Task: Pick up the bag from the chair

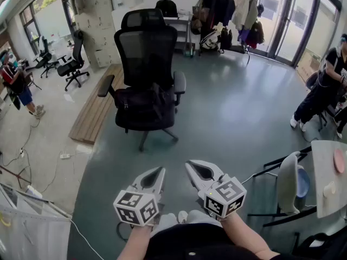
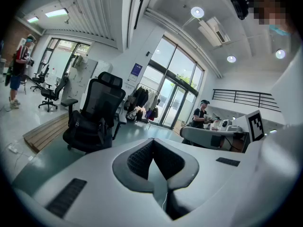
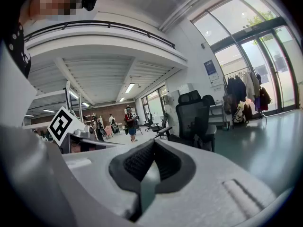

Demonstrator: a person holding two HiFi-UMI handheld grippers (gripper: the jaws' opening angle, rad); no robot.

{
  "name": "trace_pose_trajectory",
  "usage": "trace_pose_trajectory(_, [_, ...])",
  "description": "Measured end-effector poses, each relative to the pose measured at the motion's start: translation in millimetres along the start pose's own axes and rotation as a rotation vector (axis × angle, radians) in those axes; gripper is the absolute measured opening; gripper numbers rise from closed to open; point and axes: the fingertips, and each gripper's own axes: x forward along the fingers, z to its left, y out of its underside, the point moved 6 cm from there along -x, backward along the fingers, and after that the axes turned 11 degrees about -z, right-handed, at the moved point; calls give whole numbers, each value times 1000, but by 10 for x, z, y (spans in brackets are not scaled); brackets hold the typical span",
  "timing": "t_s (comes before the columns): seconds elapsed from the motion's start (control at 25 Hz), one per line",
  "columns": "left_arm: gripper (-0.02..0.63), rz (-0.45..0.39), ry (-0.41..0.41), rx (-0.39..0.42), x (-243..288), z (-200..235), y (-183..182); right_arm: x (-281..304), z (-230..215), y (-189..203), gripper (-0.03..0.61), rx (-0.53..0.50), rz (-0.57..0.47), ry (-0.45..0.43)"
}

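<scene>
Background: wooden platform (image 1: 97,104) lying flat on grey floor (image 1: 233,107) at left, power strip (image 1: 65,156) and cable near its front end. Black swivel chair (image 1: 74,64) further left, standing person (image 1: 16,85) near it. Clothes rack (image 1: 230,7) at back. Right: seated person (image 1: 322,88); grey seat (image 1: 287,183) just beside worktop (image 1: 322,172) carrying pink plate (image 1: 339,160).

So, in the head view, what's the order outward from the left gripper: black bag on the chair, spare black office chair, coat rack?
1. Black fabric bag, on the black mesh chair straight ahead of the left gripper.
2. Spare black office chair, back left.
3. Metal rack of hanging coats, far back right.
</scene>
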Motion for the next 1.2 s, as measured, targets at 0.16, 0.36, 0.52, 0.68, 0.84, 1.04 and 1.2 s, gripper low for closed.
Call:
trace_pose_trajectory(0.16, [17,5,-18,-6,-55,19,-8,-5,2,-15,-3,4,8,5])
trace_pose_trajectory(0.36, [17,3,2,-8,-75,-50,-17,-28,-24,9,-3,-14,19,-1])
trace_pose_trajectory(0.52, [17,6,10,6,-49,-74,-20,-41,-33,31,-3,-16,24,-4])
trace_pose_trajectory(0.68, [17,11,10,5,-23,-54,-24,-23,-32,-1,-3,-5,10,-6])
trace_pose_trajectory(0.84, [17,-21,42,22,17,-82,-50,-39,-41,-40,-2,38,-21,-35])
trace_pose_trajectory(1.04, [17,-17,40,24,99,-94,-2,-62,-147,90,-2,22,45,-72])
trace_pose_trajectory(1.2, [17,-35,9,-4,137,-98,72,-91,-237,148,-2,33,58,-84])
